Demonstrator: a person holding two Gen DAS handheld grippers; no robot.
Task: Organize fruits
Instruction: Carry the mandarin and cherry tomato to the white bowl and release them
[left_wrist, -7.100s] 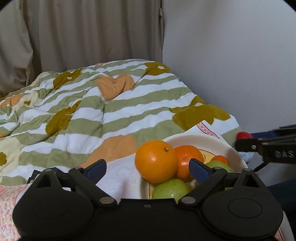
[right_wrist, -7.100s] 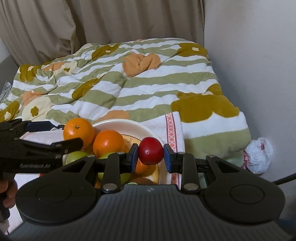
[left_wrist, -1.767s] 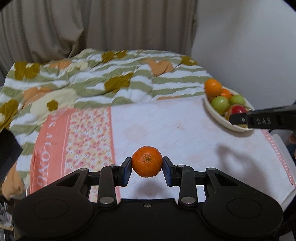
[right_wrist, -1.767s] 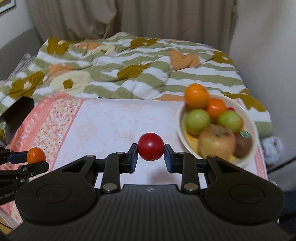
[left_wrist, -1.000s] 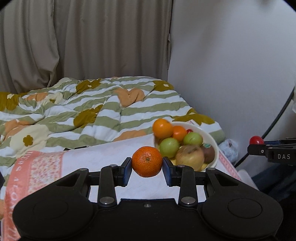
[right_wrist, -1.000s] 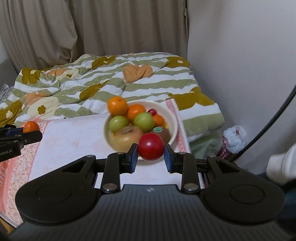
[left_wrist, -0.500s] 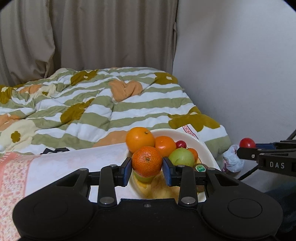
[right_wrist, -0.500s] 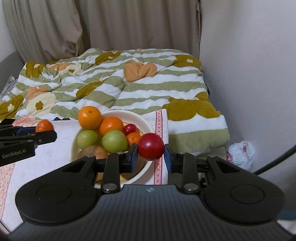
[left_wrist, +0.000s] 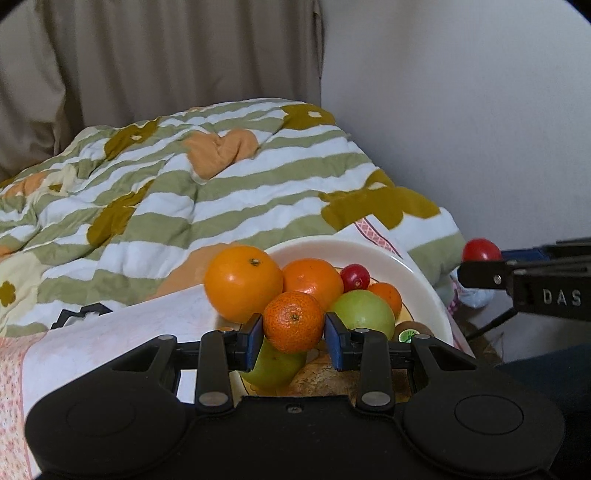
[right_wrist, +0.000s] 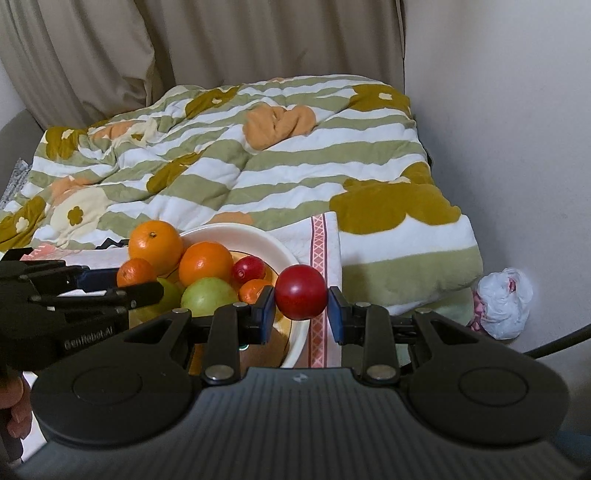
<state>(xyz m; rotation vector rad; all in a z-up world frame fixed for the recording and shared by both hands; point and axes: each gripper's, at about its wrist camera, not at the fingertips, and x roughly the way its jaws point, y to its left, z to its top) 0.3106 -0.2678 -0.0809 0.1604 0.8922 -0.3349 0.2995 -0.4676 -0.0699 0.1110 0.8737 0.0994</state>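
Nearest to us, the left claw (left_wrist: 293, 339) is clamped on a small mandarin (left_wrist: 293, 321) held just above the fruit in the white bowl (left_wrist: 413, 269), and the right claw (right_wrist: 301, 314) is clamped on a red fruit (right_wrist: 301, 291) over the bowl's right rim. Inside the bowl we see a large orange (left_wrist: 242, 282), a second orange (left_wrist: 314, 278), green apples (left_wrist: 364, 314) and a small red fruit (left_wrist: 354, 277). Beyond the table (left_wrist: 110, 332) lies a bed with a striped quilt (left_wrist: 221, 192), backed by a beige curtain (left_wrist: 166, 55).

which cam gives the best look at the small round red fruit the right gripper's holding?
Right wrist view: the small round red fruit sits centred and whole, clamped in the right gripper. In the left wrist view it shows only as a small part at the right edge, above that gripper's black finger.
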